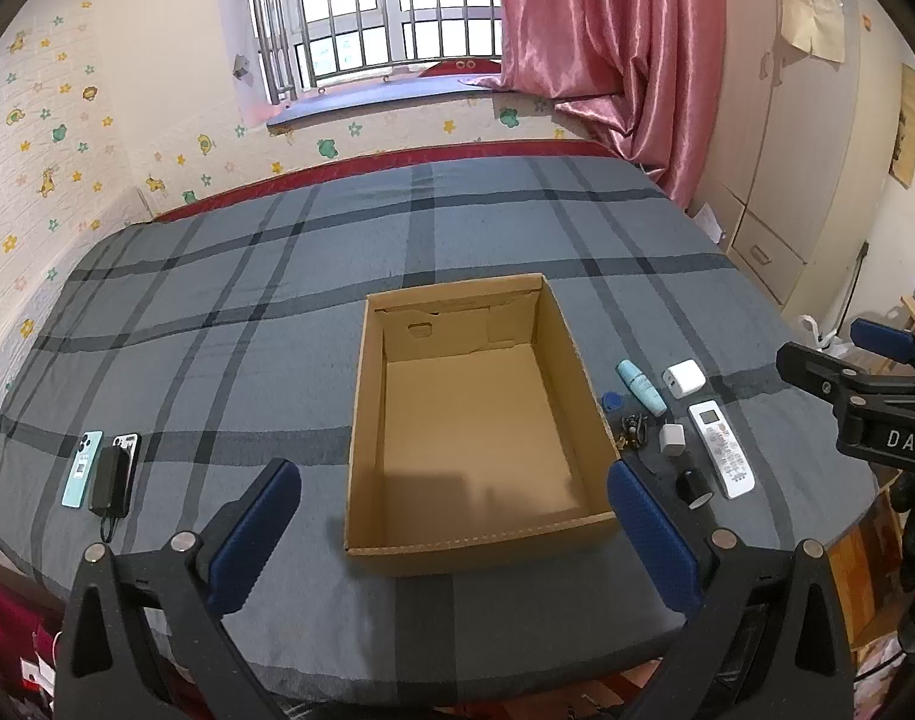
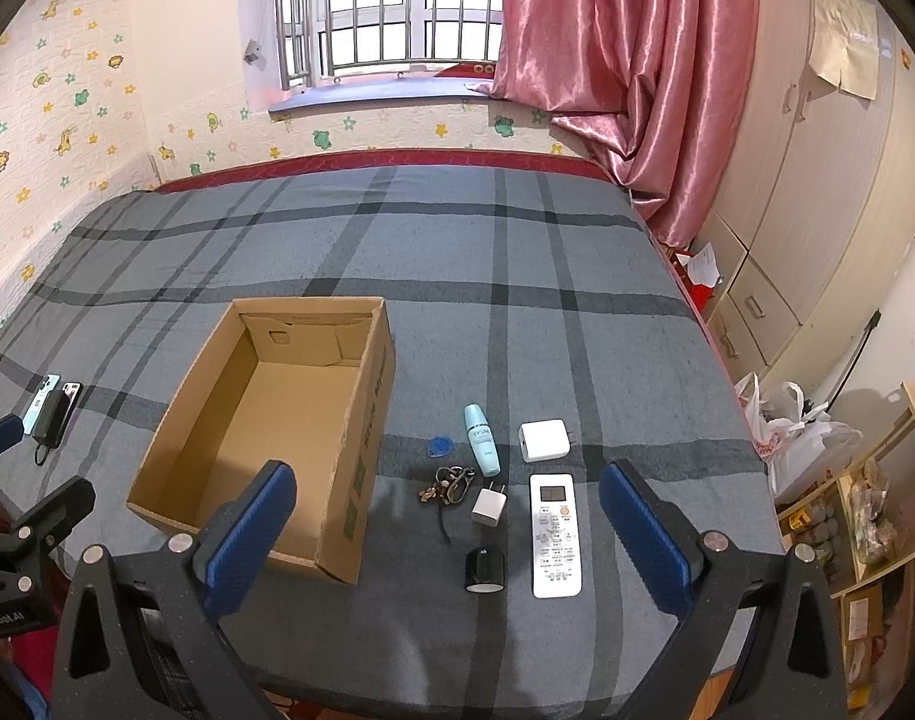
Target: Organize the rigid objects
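Left gripper jaws wide apart, nothing between them, hovering over the near edge of the bed. Open cardboard box dead centre, nothing inside. At 3 o'clock of the box: blue bottle, white charger, remote, small white plug, black cylinder, keys. At 9 o'clock: two phones and a black power bank. Right gripper at the frame's 3 o'clock edge.

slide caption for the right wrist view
Open right claw hovers over white remote control and black cylinder beside empty brown cardboard box.
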Tool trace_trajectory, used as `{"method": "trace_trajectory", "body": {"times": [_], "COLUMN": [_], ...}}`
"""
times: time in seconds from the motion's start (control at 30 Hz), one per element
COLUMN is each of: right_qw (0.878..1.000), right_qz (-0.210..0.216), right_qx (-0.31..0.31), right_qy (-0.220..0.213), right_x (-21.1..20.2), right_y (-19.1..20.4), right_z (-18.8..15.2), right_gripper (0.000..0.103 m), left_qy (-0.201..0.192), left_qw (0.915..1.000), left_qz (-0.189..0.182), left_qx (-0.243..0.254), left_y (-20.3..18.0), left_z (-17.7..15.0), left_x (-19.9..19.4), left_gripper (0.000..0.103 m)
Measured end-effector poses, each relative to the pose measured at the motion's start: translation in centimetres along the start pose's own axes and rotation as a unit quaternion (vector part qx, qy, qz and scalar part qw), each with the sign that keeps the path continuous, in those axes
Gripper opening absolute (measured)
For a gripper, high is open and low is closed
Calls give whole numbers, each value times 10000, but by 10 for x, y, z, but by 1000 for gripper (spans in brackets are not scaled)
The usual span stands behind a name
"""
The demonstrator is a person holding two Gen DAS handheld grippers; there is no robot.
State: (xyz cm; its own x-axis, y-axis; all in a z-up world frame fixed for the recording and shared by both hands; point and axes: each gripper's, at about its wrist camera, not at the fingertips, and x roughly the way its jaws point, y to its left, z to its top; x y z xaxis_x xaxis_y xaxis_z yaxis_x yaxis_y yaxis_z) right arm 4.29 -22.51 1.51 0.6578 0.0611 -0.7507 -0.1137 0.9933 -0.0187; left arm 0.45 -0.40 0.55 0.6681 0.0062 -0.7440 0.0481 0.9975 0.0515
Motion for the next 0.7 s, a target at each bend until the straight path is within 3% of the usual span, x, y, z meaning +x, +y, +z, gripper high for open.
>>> {"method": "trace_trajectory", "body": {"times": [0.43,0.57,0.7], "right_qw": [10000,10000,9999], "right_qz": [-21,-42,-61], "right_qx": [31,63,87], "right_qy": [19,40,38], "right_x": [6,10,16], "right_y": [-5,-7,-9], "right_z": [2,2,1], "right_gripper": [103,103,103], "left_qy": [13,-107,-185], "left_qw": [10000,9995,9995], "left_qz": [-59,-273,-205], "left_qx": [51,-124,-123], "left_y": [1,10,19], "left_z": [5,10,14], "left_x": [7,8,15], "left_gripper": [103,103,103]}}
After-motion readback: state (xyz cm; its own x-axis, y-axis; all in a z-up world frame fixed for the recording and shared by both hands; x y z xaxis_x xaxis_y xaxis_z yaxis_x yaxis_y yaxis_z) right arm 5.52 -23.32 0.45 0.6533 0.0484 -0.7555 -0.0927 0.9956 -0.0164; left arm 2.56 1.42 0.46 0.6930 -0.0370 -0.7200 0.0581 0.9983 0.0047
